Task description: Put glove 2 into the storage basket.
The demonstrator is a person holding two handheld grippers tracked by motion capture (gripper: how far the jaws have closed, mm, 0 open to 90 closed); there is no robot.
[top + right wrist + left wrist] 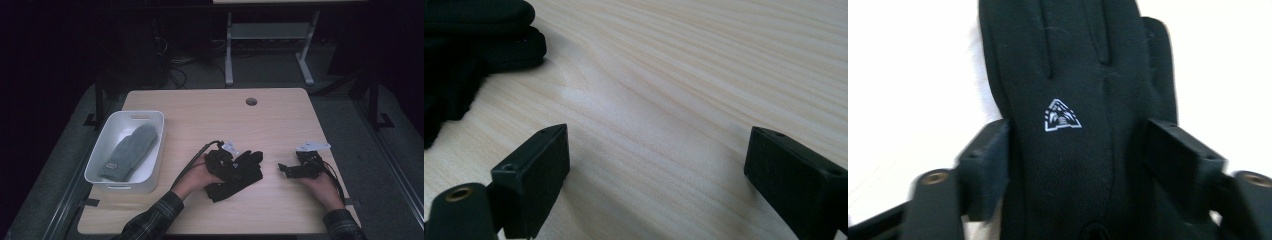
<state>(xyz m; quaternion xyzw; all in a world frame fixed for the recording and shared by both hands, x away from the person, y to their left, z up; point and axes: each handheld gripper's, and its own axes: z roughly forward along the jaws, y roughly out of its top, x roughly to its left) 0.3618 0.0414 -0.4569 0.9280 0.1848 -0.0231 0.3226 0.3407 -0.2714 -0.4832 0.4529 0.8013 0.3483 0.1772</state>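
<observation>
A black glove (235,175) lies on the wooden table (270,120), near the person's edge and slightly left of the middle, with its fingers pointing to the far right. The left gripper (235,167) sits over the glove, held in the person's left hand (197,179), which comes in from the near edge in a plaid sleeve (155,220). In the left gripper view the glove (1073,125) runs straight up between the two black jaws, a small white triangular logo (1062,116) showing on its back. Both jaws stand against the glove's sides, but whether the pads press into the fabric cannot be told.

The right gripper (286,169) rests low over bare wood to the right of the glove, near it but apart, held in the right hand (322,187). Its jaws are spread wide with only the table's surface between them, and in the right gripper view the glove's fingertips (484,30) lie at the far left, clear of the jaws.

At the left side of the table stands a white bin (100,155) with a grey mitten (130,150) lying inside it, well apart from both grippers.
</observation>
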